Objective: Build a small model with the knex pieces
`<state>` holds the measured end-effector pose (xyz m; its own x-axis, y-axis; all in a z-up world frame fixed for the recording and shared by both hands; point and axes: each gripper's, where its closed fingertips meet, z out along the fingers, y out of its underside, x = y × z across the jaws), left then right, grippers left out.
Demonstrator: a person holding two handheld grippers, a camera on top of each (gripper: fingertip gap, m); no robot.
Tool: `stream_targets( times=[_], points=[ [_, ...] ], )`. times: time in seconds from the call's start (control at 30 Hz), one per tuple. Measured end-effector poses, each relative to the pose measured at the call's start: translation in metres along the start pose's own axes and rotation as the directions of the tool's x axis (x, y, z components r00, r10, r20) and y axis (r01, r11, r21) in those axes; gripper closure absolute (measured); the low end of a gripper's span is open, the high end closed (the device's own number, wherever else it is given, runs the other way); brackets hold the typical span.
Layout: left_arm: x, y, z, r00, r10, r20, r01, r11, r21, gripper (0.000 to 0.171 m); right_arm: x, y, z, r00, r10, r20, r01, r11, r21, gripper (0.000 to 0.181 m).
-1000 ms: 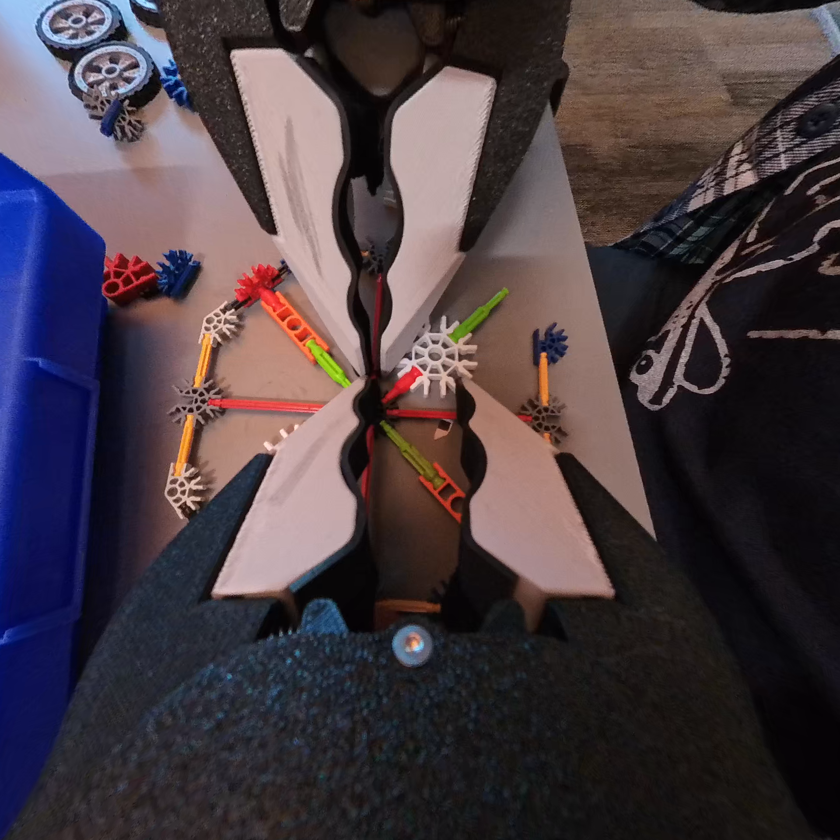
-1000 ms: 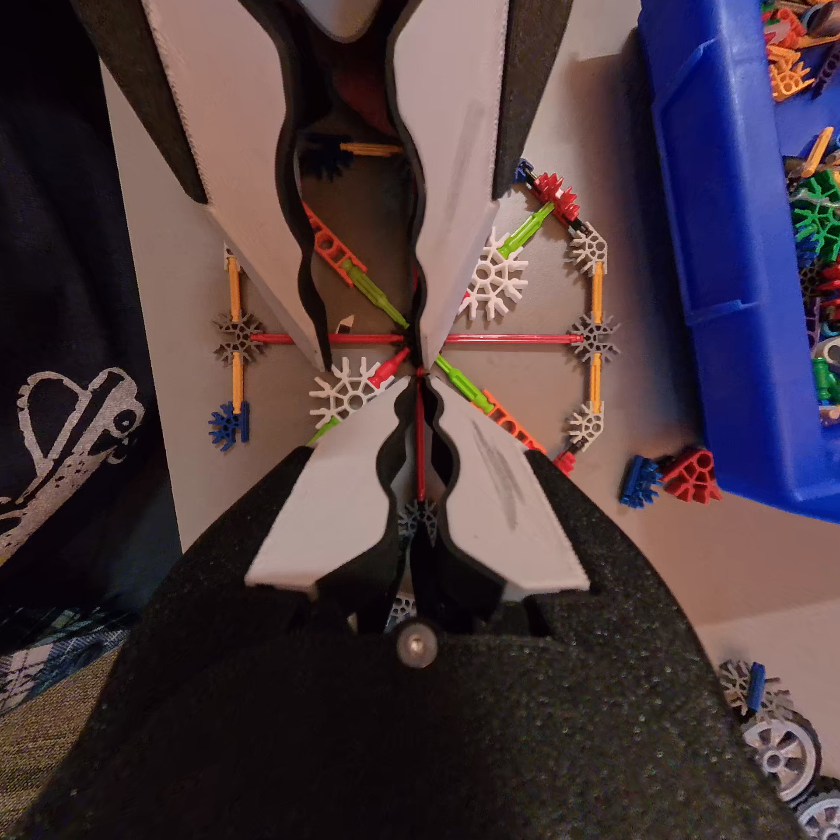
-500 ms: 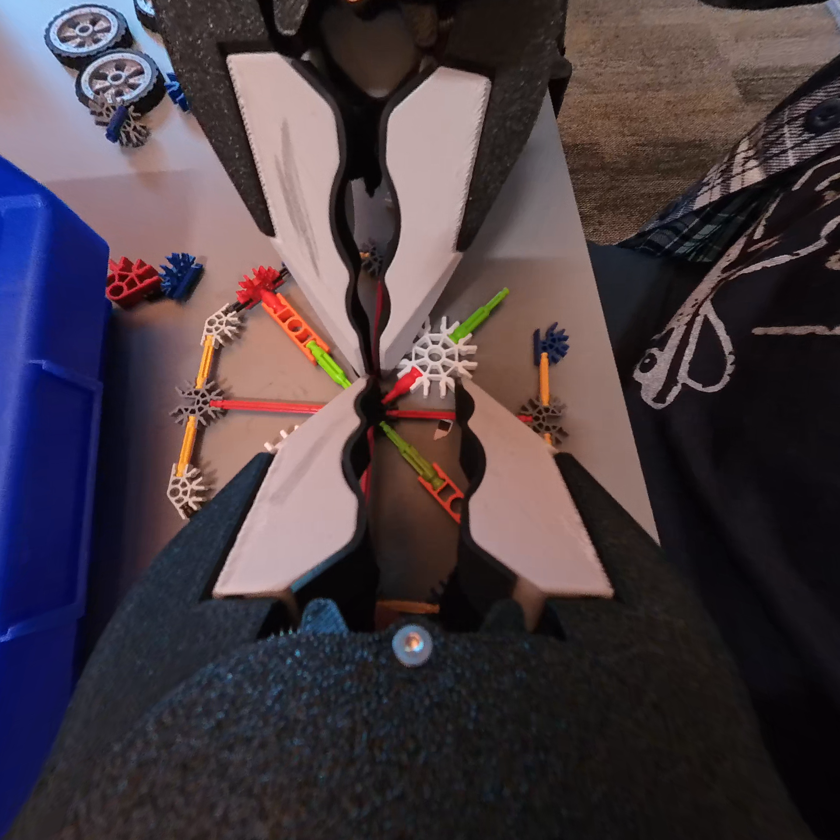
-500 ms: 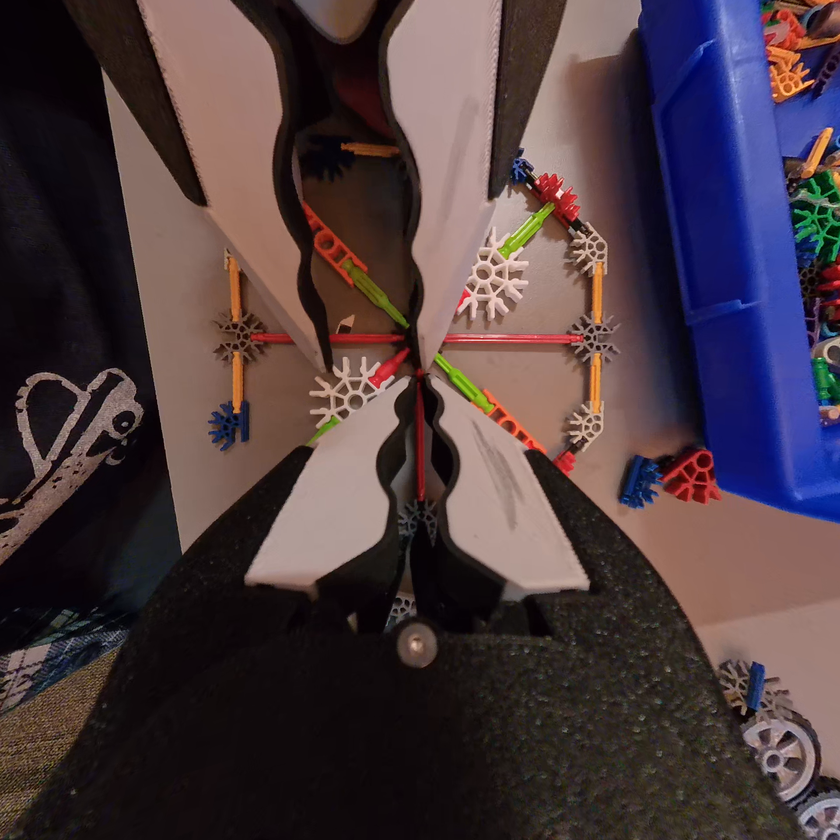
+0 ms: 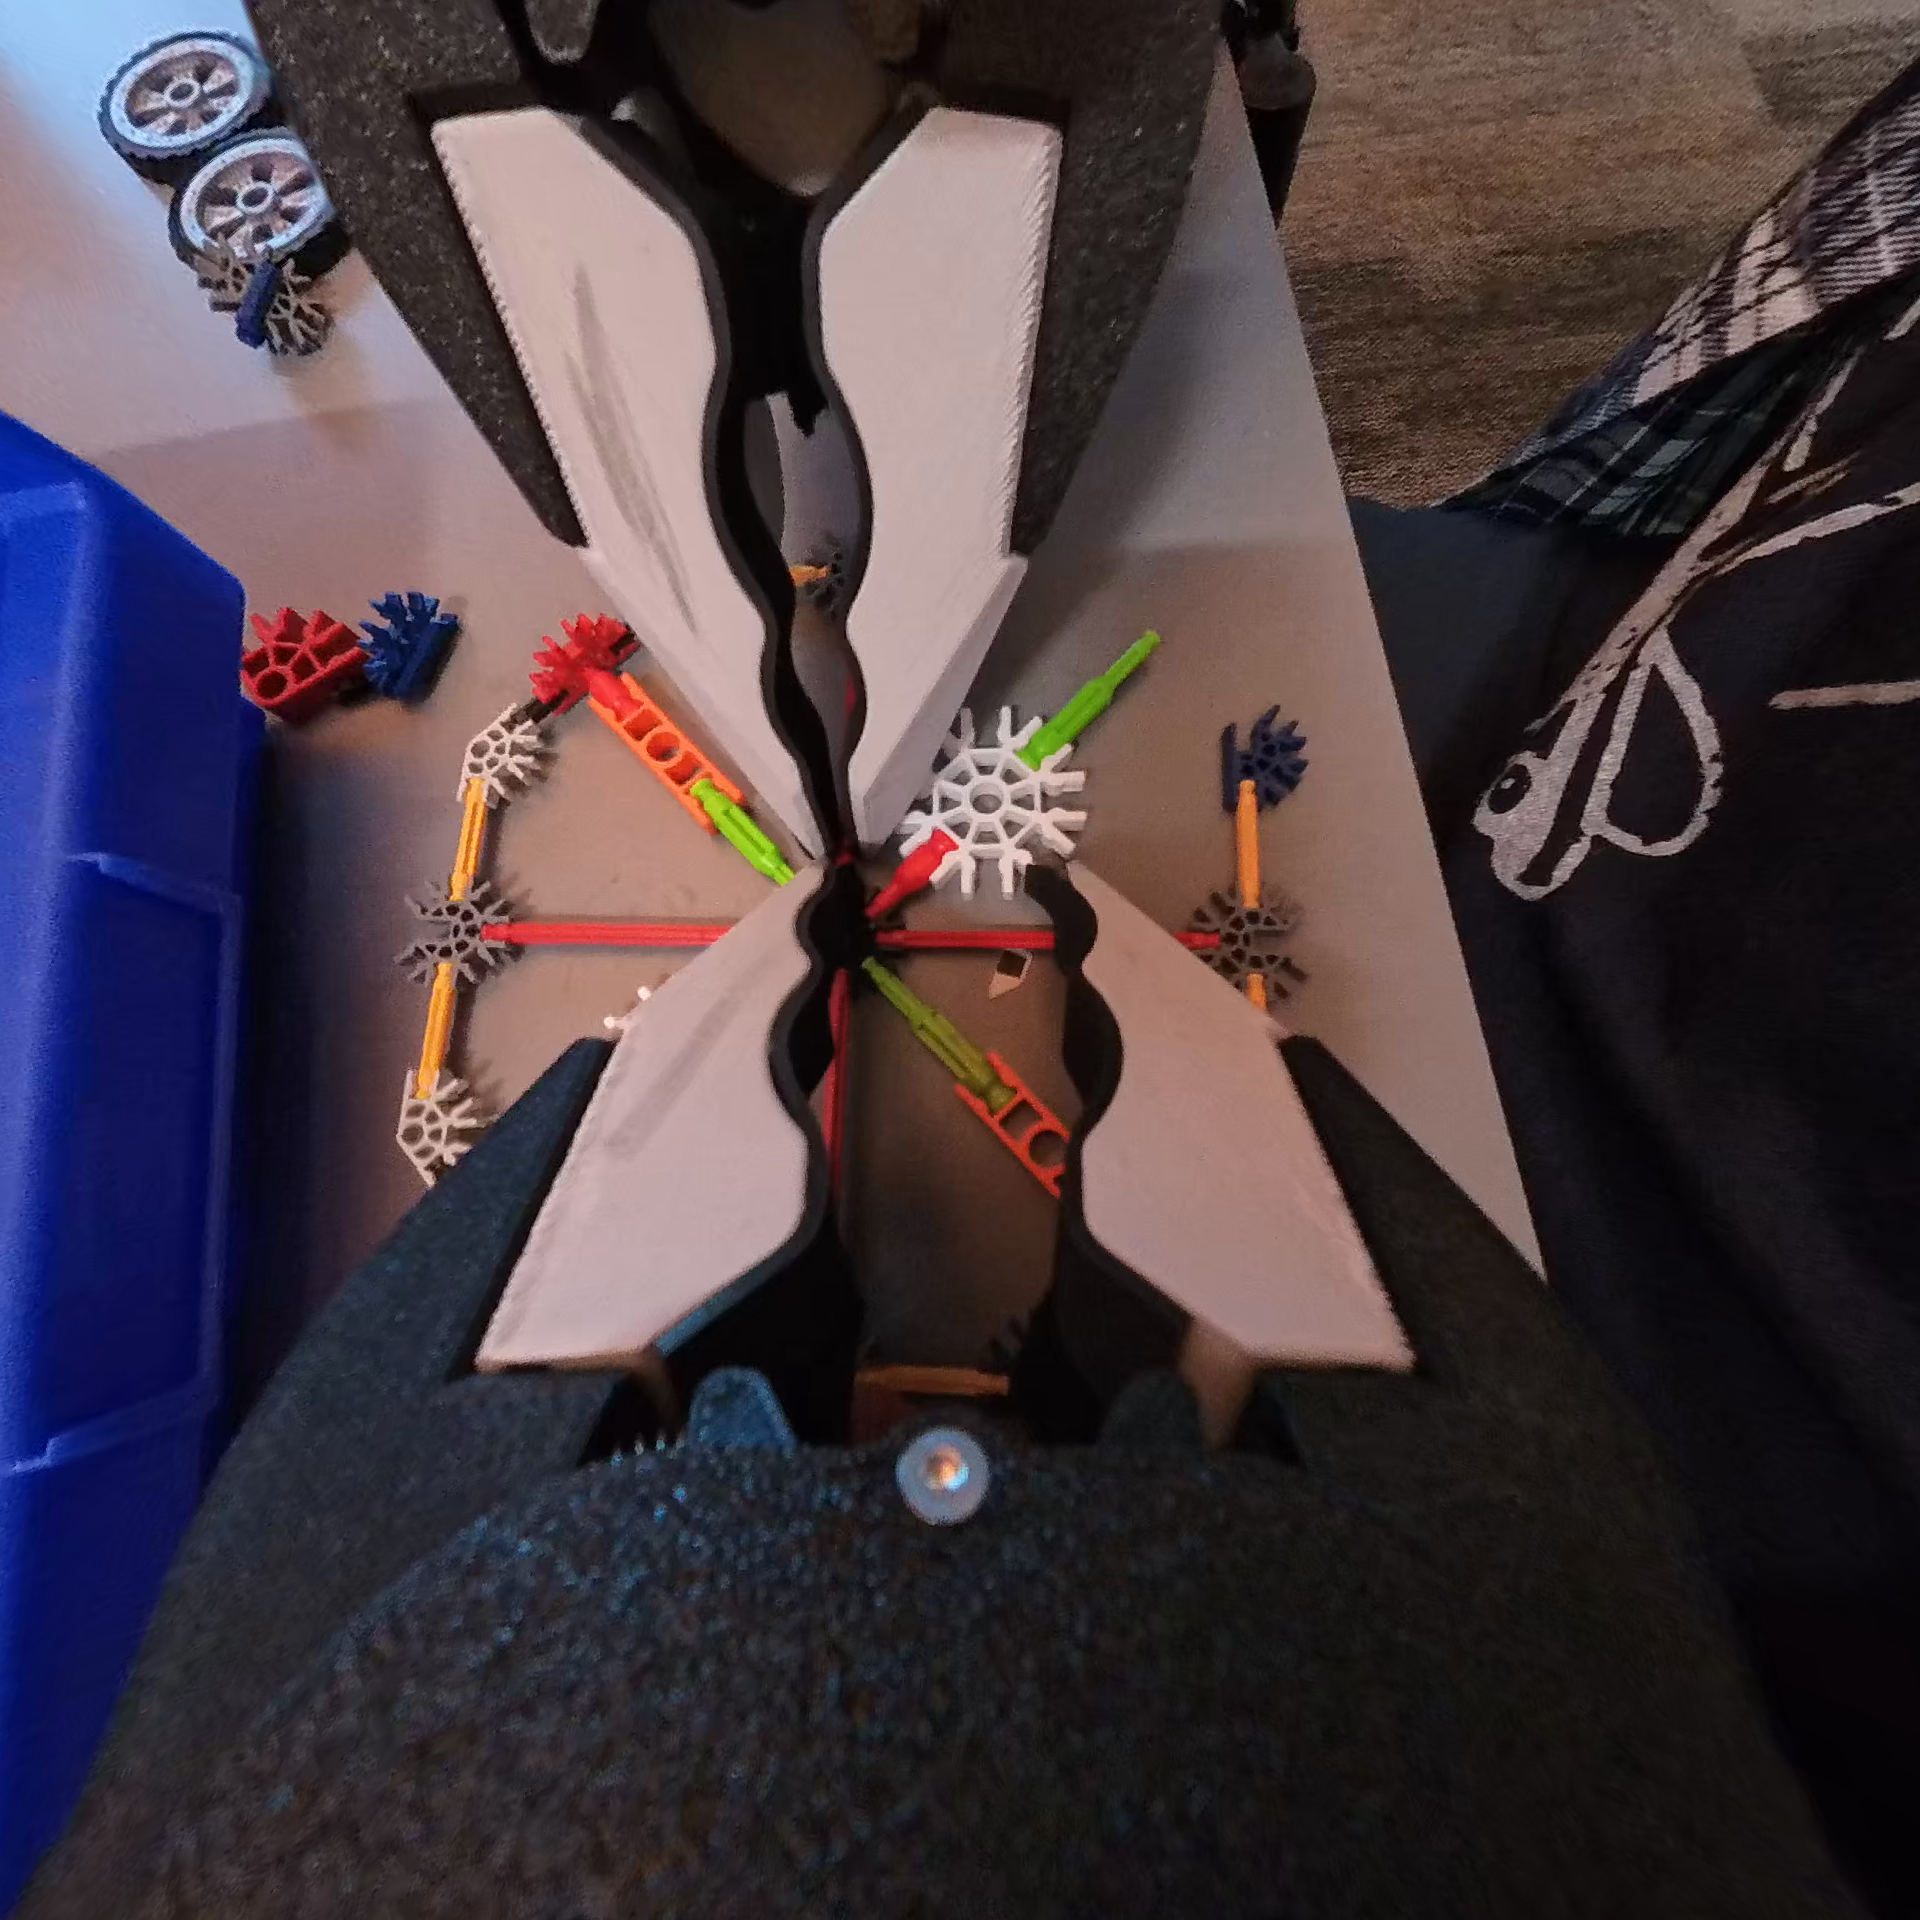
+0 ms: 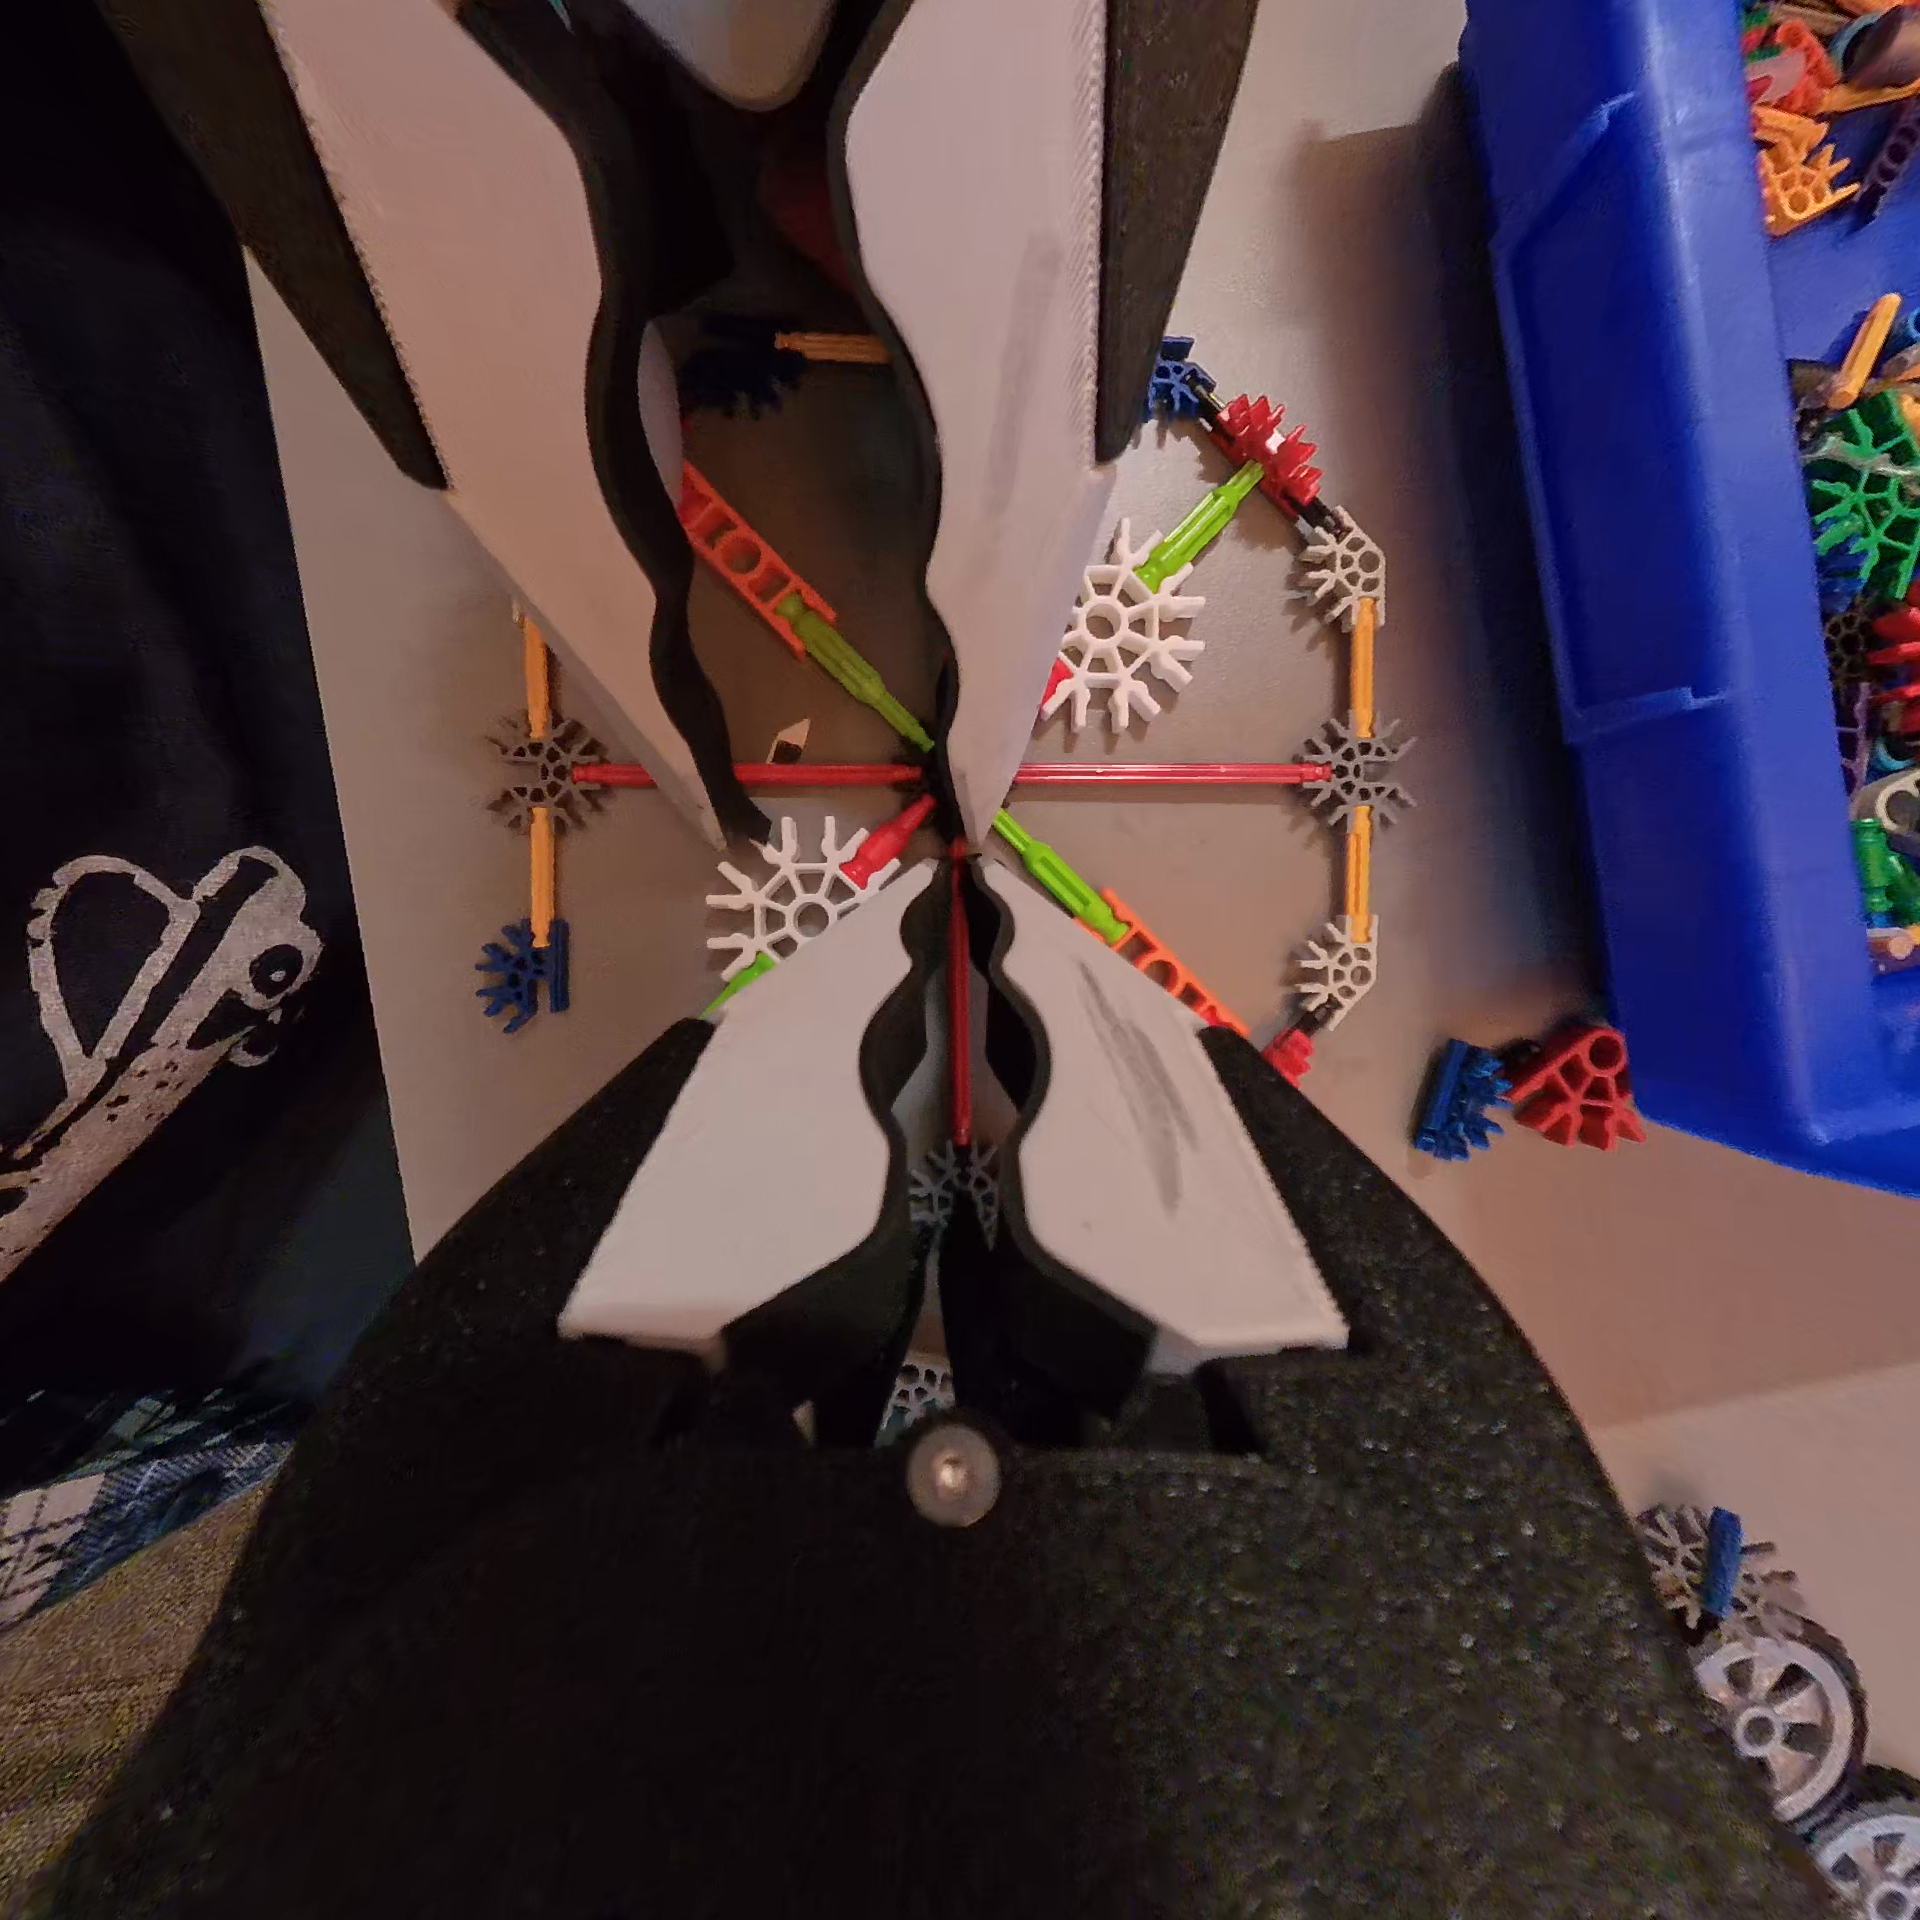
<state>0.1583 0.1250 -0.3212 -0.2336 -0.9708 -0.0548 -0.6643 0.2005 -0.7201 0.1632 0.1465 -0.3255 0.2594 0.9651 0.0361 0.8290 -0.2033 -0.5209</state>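
Seen from the left wrist, the left tongs [image 5: 935, 914] stand released, their white fingers [image 5: 686, 1122] spread wide over the middle of a flat rod-and-connector wheel [image 5: 613, 933] lying on the pale bench [image 5: 1299, 644]; the left finger's tip sits at the wheel's dark hub, the right finger's tip beside a white snowflake connector [image 5: 992, 800]. Facing them from the far side, the right tongs [image 5: 836, 831] come down nearly clenched, tips at the same hub. A red spoke runs left to a grey connector [image 5: 452, 933], orange rods link the rim pieces, and a green rod [image 5: 743, 821] angles in from an orange piece. A red connector and a blue connector [image 5: 405, 642] lie loose near a blue bin [image 5: 94, 935]; two toy wheels [image 5: 249, 197] sit at the bench's far corner. A person's dark printed shirt [image 5: 1662, 831] fills the right side. From the right wrist, the right tongs [image 6: 961, 857] are clenched on a red rod [image 6: 958, 997] running back between the fingers to a grey-blue connector, tips at the hub. The left tongs [image 6: 862, 800] hang opposite, spread apart. The blue bin [image 6: 1621, 582], full of coloured pieces, stands right of the wheel.
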Motion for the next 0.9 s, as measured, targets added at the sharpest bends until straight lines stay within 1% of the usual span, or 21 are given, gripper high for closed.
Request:
stream_targets(
  times=[0.13,0.2,0.23,0.27,0.37,0.47,0.6,0.73,0.83,0.9],
  points=[
    [0.0,0.0,0.0,1.0,0.002,0.0,-0.002,1.0,0.0,0.131,0.001,0.0,0.0,1.0,0.015,-0.003,-0.015,1.0,-0.004,0.178],
    [0.001,0.0,0.0,1.0,0.011,0.001,-0.011,1.0,-0.002,0.131,0.001,0.001,-0.001,0.999,0.035,0.017,-0.035,0.999,-0.007,0.176],
    [0.001,0.0,0.0,1.0,0.01,0.001,-0.01,1.0,-0.002,0.131,0.002,0.002,-0.002,0.999,0.049,0.021,-0.048,0.999,-0.011,0.174],
    [0.001,0.0,0.0,1.0,0.009,0.001,-0.009,1.0,-0.001,0.132,0.004,0.004,-0.004,0.998,0.06,0.01,-0.06,0.998,-0.016,0.168],
    [0.001,0.0,0.0,1.0,0.01,0.001,-0.01,1.0,-0.001,0.132,0.006,0.003,-0.011,0.995,0.102,0.017,-0.102,0.995,0.004,0.166],
    [0.001,0.0,0.0,1.0,0.009,0.001,-0.009,1.0,-0.001,0.132,0.007,-0.004,-0.016,0.984,0.17,0.05,-0.172,0.984,0.05,0.167],
    [0.001,0.001,0.0,1.0,0.008,0.0,-0.008,1.0,0.001,0.132,0.008,-0.005,-0.012,0.963,0.258,0.076,-0.262,0.964,0.052,0.175],
    [0.001,0.001,0.0,1.0,0.008,0.001,-0.008,1.0,0.0,0.132,0.005,-0.002,-0.004,0.966,0.25,0.071,-0.251,0.968,0.015,0.175],
    [0.001,0.001,0.0,1.0,0.009,0.003,-0.009,1.0,-0.001,0.132,0.003,-0.005,-0.004,0.968,0.241,0.075,-0.243,0.97,0.02,0.181],
    [0.001,0.001,0.0,1.0,0.011,0.004,-0.011,1.0,-0.002,0.131,0.002,-0.005,-0.003,0.969,0.237,0.074,-0.238,0.971,0.011,0.181]
  ],
)
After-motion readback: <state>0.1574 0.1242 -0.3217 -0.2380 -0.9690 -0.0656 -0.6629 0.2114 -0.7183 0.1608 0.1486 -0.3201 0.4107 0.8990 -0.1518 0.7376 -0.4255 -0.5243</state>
